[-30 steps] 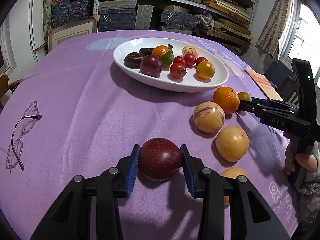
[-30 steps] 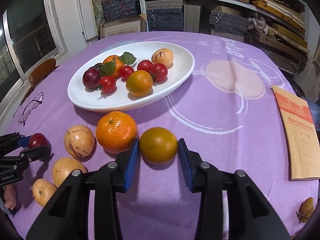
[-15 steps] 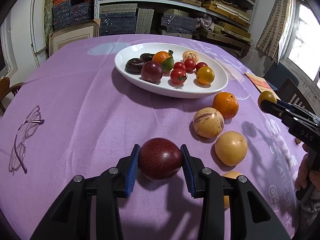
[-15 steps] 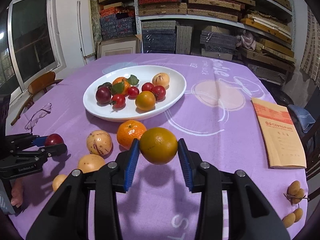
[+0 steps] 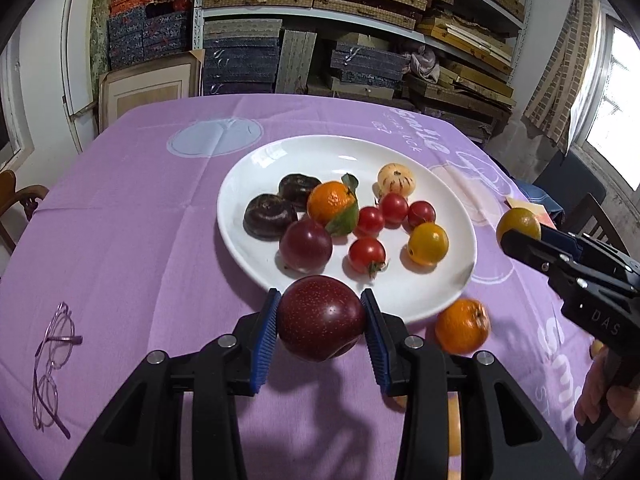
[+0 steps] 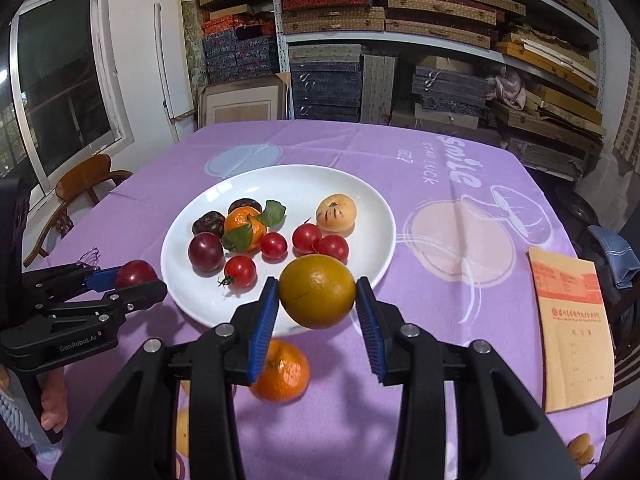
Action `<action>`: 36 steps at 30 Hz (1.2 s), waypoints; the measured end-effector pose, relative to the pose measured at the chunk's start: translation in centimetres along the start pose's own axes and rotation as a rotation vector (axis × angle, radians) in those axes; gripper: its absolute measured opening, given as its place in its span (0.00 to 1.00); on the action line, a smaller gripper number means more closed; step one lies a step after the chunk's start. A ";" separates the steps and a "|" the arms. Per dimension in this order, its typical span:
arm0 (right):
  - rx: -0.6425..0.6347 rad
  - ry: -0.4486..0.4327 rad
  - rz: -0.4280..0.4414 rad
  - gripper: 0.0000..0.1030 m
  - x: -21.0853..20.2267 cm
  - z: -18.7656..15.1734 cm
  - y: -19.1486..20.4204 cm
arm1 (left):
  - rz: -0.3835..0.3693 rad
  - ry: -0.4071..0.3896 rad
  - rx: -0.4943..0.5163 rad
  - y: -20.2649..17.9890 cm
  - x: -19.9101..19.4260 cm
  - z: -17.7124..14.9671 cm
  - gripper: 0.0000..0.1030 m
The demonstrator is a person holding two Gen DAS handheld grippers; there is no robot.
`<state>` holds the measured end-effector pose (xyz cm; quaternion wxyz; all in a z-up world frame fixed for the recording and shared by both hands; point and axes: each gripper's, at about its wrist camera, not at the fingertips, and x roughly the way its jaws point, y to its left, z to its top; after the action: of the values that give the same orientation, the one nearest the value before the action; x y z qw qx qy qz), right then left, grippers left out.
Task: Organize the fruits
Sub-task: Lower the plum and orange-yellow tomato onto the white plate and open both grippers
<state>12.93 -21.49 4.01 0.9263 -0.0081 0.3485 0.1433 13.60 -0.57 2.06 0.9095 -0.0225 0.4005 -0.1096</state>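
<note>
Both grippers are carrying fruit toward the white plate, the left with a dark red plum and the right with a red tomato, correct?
Not quite. The right gripper holds a yellow-green citrus fruit, not a red tomato, as the right wrist view shows. The left gripper does hold the dark red plum near the white plate.

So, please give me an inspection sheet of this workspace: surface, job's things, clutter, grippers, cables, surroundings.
Surface: table under a purple cloth with printed shapes and words.
Job's things: white plate holding plum, mandarin with leaves, four cherry tomatoes, yellow tomato, striped melon, two dark fruits; one mandarin loose on the cloth near the plate.
Clutter: glasses at the left; brown envelope at the right; small brown fruits by the edge.
Grippers: left gripper shut on a dark red plum; right gripper shut on a green-orange citrus; both held above the cloth.
Cables: nothing seen.
Surroundings: shelves of stacked boxes, a window, a wooden chair.
</note>
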 end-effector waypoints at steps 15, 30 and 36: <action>-0.052 0.040 0.034 0.43 5.7 2.6 2.8 | 0.031 0.005 -0.010 0.6 4.5 4.2 0.40; 0.001 -0.010 0.023 0.54 2.4 1.2 0.7 | 0.007 -0.025 -0.022 0.7 2.0 4.2 0.62; 0.035 -0.053 0.011 0.62 -1.2 -1.2 -0.5 | 0.011 -0.022 -0.051 1.5 -0.5 1.3 0.62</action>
<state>11.41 -22.39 3.81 0.9344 0.0138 0.3261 0.1426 14.52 0.88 3.10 0.9135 -0.0446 0.3934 -0.0939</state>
